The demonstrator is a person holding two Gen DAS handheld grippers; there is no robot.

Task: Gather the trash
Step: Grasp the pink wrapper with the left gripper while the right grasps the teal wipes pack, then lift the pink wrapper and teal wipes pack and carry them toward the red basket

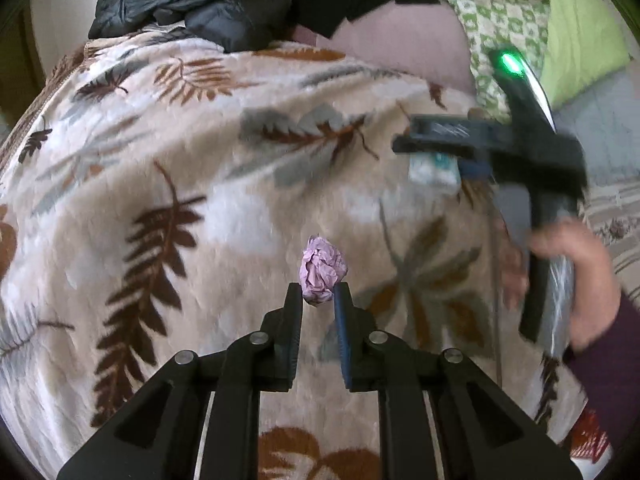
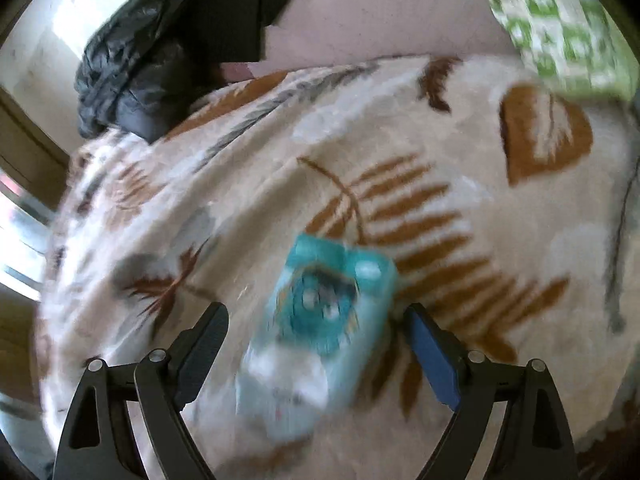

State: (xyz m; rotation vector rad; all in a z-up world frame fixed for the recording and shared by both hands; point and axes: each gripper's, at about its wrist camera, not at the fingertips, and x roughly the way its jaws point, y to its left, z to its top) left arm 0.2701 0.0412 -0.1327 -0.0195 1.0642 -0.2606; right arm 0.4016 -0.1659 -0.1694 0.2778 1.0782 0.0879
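My left gripper [image 1: 318, 292] is shut on a crumpled pink paper ball [image 1: 322, 274], held at its fingertips above the leaf-patterned blanket [image 1: 160, 184]. My right gripper [image 2: 316, 314] is open, its jaws wide apart on either side of a teal and white packet [image 2: 320, 328] that lies on the blanket [image 2: 460, 128]. The packet is blurred and sits between the fingers without being pinched. In the left wrist view the right gripper [image 1: 432, 152] shows at the right, over the same packet [image 1: 434, 172], with the person's hand [image 1: 576, 276] on its handle.
A black puffy jacket [image 1: 192, 4] lies at the blanket's far left edge. A pink pillow [image 1: 400, 48] and a green patterned pillow [image 1: 504, 20] lie at the back right. A thin dark cable [image 2: 620, 220] runs along the blanket's right side.
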